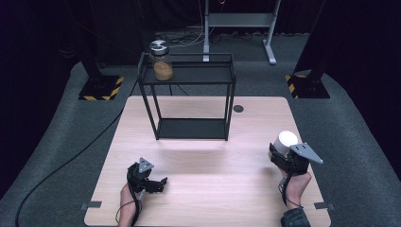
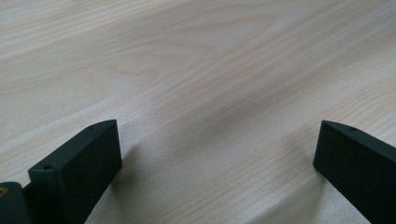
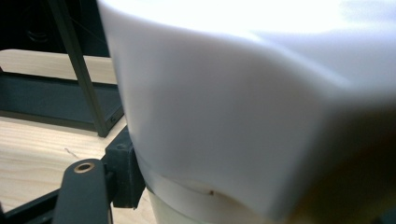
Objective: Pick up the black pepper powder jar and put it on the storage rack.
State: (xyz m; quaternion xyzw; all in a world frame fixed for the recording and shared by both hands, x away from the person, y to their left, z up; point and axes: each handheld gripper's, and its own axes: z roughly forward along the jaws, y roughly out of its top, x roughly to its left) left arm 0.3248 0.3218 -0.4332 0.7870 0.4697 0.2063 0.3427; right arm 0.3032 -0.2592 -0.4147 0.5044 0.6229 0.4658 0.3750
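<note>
On the left, the left gripper (image 1: 158, 182) rests low over the bare wooden table (image 1: 208, 189), its jaws spread wide with nothing between them.

Behind the middle of the table stands a black two-tier shelf (image 1: 189, 75). At the left end of its top tier sits a clear glass jar (image 1: 161, 61) with a dark lid, roughly a third full of something tan and granular (what exactly, I cannot tell). Glass like that is probably brittle and fairly slick.

On the right, the right gripper (image 1: 281, 153) is clamped on a white lidded container (image 1: 287, 139), held near the table's right edge, apparently just clear of the wood. In the right gripper view the white lid (image 3: 224, 93) is broad and smooth, over a paler body below a seam. It looks rigid and light, though its contents are hidden. The glossy wall could slip, so the grip is best taken on the body just under the lid's rim, keeping the container upright.
</note>
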